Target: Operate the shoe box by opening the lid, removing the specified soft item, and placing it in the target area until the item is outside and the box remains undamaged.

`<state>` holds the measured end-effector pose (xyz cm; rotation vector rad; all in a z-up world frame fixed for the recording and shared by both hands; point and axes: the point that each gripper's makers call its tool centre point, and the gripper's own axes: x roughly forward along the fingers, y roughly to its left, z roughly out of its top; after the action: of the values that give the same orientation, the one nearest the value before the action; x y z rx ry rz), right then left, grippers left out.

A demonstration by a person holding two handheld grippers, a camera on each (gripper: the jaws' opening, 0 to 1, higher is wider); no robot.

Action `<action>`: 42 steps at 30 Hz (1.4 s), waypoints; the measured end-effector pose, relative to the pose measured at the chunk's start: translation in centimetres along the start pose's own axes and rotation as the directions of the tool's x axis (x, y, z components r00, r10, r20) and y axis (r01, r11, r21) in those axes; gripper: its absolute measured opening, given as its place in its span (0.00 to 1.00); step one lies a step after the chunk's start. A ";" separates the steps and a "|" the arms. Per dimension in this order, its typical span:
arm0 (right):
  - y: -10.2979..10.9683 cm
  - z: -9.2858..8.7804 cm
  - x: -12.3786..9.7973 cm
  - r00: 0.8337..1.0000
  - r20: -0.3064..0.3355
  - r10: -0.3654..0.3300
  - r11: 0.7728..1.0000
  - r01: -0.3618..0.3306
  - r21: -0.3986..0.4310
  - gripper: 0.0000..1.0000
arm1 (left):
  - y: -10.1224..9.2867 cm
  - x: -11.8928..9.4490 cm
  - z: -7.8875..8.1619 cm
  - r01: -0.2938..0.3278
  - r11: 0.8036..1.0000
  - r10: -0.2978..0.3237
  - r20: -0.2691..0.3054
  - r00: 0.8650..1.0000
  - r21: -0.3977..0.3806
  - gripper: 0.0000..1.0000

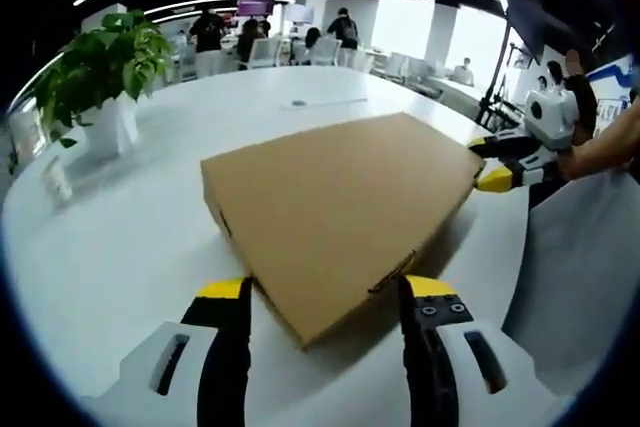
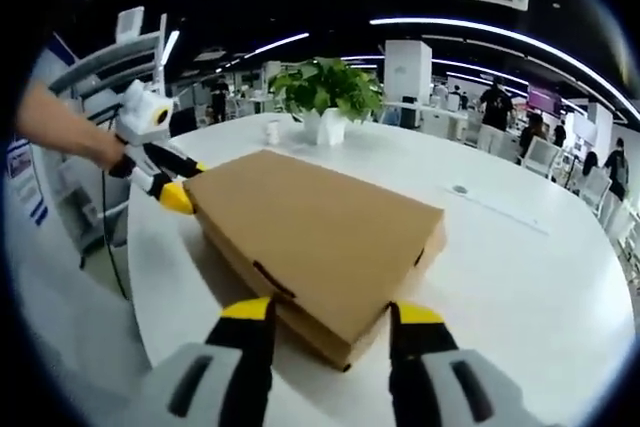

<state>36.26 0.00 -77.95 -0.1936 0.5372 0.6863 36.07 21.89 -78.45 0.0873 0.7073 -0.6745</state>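
Currently I'm flanking the closed brown cardboard shoe box (image 1: 335, 212) with both grippers' fingers spread; a leafy potted plant (image 2: 327, 97) is standing behind on the white desk (image 2: 520, 247).

Left gripper (image 1: 325, 292) held low at one corner of the shoe box (image 1: 335, 212), yellow-tipped jaws spread wide, one either side of that corner, not pressing it. Right gripper (image 2: 328, 315) likewise at the opposite corner of the box, jaws parted and straddling it. Seen from the left gripper view, right gripper at the box's far corner, tips just beside the edge, gripped by a bare hand (image 1: 583, 155) with forearm reaching away from the box.
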 end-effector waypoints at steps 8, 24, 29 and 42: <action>0.0 0.0 0.0 1.000 0.010 0.000 1.000 0.000 -0.005 0.43 | -0.1 -0.1 0.0 -0.021 1.000 0.021 0.010 1.000 0.005 0.59; 0.2 0.3 -0.5 1.000 -0.008 0.027 0.999 -0.027 0.024 0.41 | 0.3 -0.5 0.2 -0.044 0.999 0.044 -0.001 0.999 0.014 0.58; 0.3 0.5 -0.5 1.000 -0.003 0.025 0.999 -0.025 0.033 0.41 | 0.3 -0.6 0.4 -0.044 0.999 0.044 0.004 0.999 0.007 0.57; 0.4 1.6 -1.2 0.999 0.025 0.022 0.999 -0.023 0.040 0.42 | 0.0 -1.6 1.3 -0.039 0.999 0.040 0.033 0.999 -0.022 0.58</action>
<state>35.86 0.15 -75.94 -0.1417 0.5301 0.6984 35.98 22.37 -76.45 0.0697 0.6792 -0.6292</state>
